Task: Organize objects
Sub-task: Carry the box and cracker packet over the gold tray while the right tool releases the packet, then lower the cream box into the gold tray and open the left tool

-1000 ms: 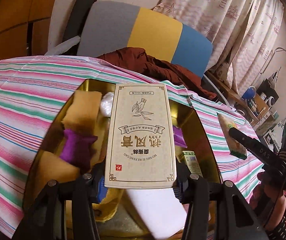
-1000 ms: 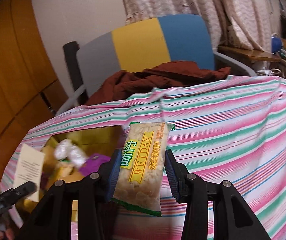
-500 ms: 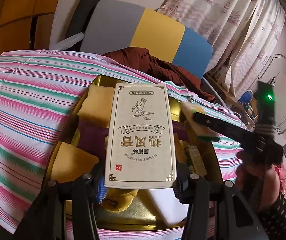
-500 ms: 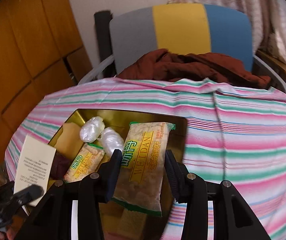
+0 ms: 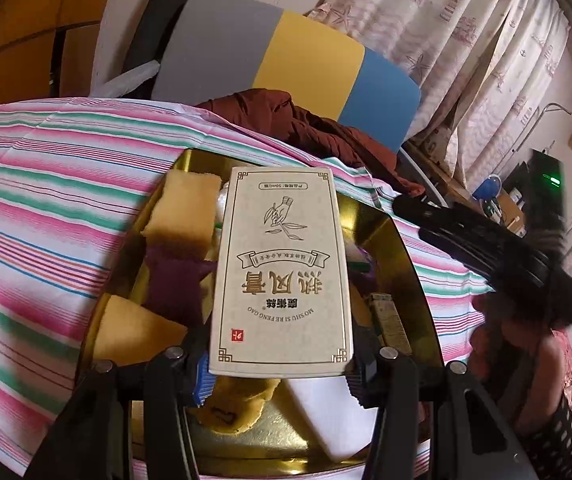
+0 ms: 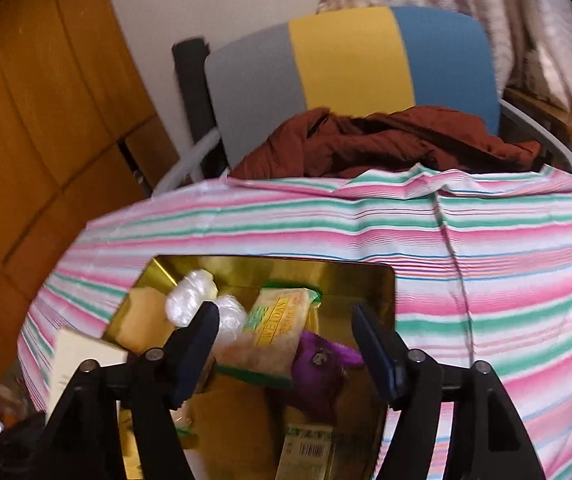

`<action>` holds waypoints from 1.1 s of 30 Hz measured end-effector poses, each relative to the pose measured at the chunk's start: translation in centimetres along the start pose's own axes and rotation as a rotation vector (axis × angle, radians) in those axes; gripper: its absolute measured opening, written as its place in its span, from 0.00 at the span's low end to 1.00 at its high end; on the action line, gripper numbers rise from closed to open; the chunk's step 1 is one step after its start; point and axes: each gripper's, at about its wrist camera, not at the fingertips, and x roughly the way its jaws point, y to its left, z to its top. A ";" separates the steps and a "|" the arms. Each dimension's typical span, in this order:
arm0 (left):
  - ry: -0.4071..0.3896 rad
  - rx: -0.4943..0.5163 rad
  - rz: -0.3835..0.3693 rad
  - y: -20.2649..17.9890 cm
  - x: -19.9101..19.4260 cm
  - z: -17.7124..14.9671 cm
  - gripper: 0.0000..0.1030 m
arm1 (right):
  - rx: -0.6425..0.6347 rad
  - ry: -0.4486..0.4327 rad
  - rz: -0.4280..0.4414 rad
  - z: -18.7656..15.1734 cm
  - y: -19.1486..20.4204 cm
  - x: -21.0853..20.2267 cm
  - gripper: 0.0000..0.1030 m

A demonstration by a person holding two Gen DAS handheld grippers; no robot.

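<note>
While the left gripper (image 5: 281, 364) clamps a beige printed box (image 5: 281, 272) flat above the gold tin (image 5: 402, 240), the right gripper (image 6: 286, 344) hangs wide apart and empty over that tin (image 6: 382, 280), where a Weidan snack packet (image 6: 269, 332) lies beside a purple pouch (image 6: 322, 364).

A chair (image 6: 350, 68) with a grey, yellow and blue back stands behind the striped cloth (image 6: 486, 248) covering the surface. A rust-brown garment (image 6: 386, 140) lies heaped on the chair's seat. Right of the chair hang patterned curtains (image 5: 466, 40); left of it, orange wood panelling (image 6: 37, 120). Beyond the curtains, perhaps a cluttered desk (image 5: 502, 200).
</note>
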 end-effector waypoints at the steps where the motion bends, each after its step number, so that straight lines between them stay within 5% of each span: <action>1: 0.005 0.002 -0.002 -0.1 0.2 0.1 0.50 | 0.011 -0.007 0.007 -0.3 -0.1 -0.5 0.72; 11: 0.083 0.072 -0.017 -2.2 2.6 1.1 0.51 | 0.091 -0.010 0.033 -2.6 -1.1 -2.8 0.72; 14: 0.094 0.094 0.081 -2.6 3.3 1.3 0.56 | 0.101 -0.003 0.040 -3.0 -1.3 -3.0 0.73; 25: -0.055 -0.041 -0.015 -0.4 -0.9 1.5 0.59 | 0.091 -0.001 0.046 -3.7 -1.0 -3.7 0.73; 30: -0.002 -0.015 0.011 -0.1 1.0 2.6 0.31 | 0.083 -0.001 0.055 -3.9 -0.6 -3.8 0.73; 33: 0.068 0.018 0.002 -0.6 2.6 2.1 0.29 | 0.082 0.005 0.060 -4.1 -0.5 -3.8 0.73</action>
